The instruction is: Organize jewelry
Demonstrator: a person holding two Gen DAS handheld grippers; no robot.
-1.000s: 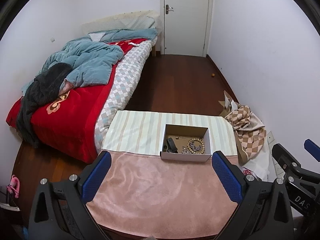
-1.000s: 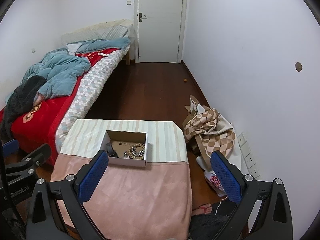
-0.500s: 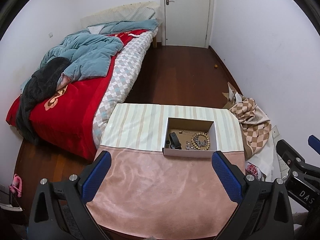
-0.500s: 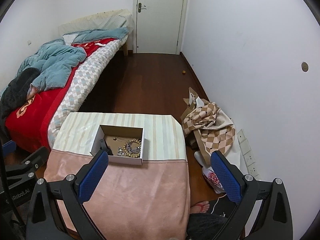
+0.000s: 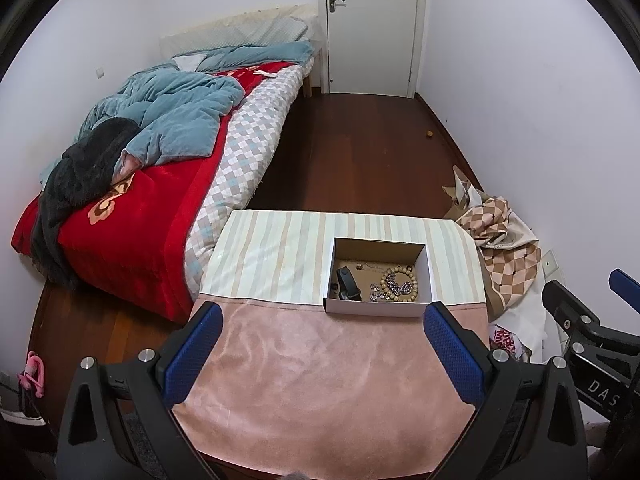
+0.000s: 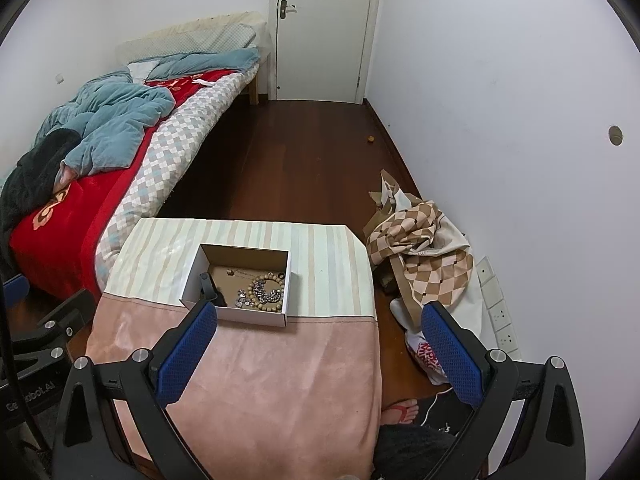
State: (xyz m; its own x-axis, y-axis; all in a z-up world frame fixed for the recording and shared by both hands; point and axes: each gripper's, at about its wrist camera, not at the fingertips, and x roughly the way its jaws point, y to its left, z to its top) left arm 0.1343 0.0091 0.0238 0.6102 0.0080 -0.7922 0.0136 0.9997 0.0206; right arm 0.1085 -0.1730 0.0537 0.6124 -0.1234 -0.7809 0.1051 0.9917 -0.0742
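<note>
Jewelry: a wooden bead bracelet, a tangle of silver chain pieces, a thin chain with a small pendant and a dark strap-like item all lie loose on the floor of the box.
Box: open-topped white cardboard box, brown inside, standing on the striped cloth at the seam with the pink cloth; both cloths cover the counter.
Left gripper: fingers spread wide and empty, held above the pink cloth, short of the box.
Right gripper: fingers spread wide and empty; its left finger overlaps the near left corner of the box in the right wrist view, contact not determinable.
Counter surface: no loose jewelry visible outside the box.
Stage: ambiguous. All pieces in the box fits a collection that has been gathered; the heaped, overlapping pieces equally fit a lot awaiting sorting.
Next move: not settled by these views. Any pick from the box calls for a steep descent between the walls and a narrow pinch on one piece, since chains and beads overlap and may lift together.
Surroundings: bed to the left, checked cloth heap on the floor to the right.
</note>
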